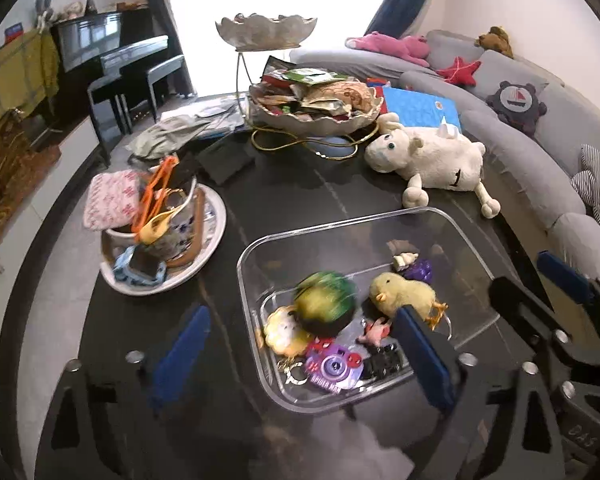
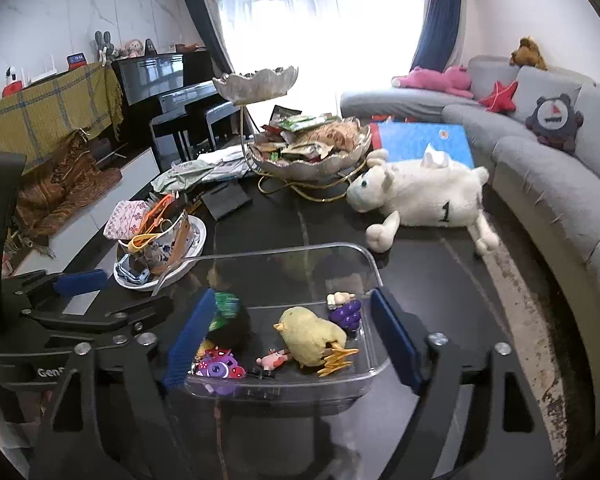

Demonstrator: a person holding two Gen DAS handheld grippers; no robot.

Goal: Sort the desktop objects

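Clear plastic bin [image 1: 452, 216] on the dark table [image 1: 300, 196], toys piled inside.
My left gripper [image 1: 300, 344] and right gripper [image 2: 292, 336] both hang spread and empty over it; the yellow chick [image 2: 312, 336] lies lengthwise (beak toward the blurred green ball [image 1: 326, 302]).

bare table [image 1: 300, 200] between plate [image 1: 216, 216], sheep [image 1: 432, 160] and bin [image 1: 440, 216].

I've got a yellow chick [image 2: 310, 336] with orange feet in the clear bin [image 1: 452, 220], purple grapes [image 2: 346, 314] beside it, and a blurred green-and-yellow ball [image 1: 326, 300]. Purple camera toy [image 1: 334, 366] with red patches. White sheep [image 2: 424, 192] (black "1" on it) on the black table [image 1: 300, 196]. Blue pads [image 2: 190, 336] on my fingers.
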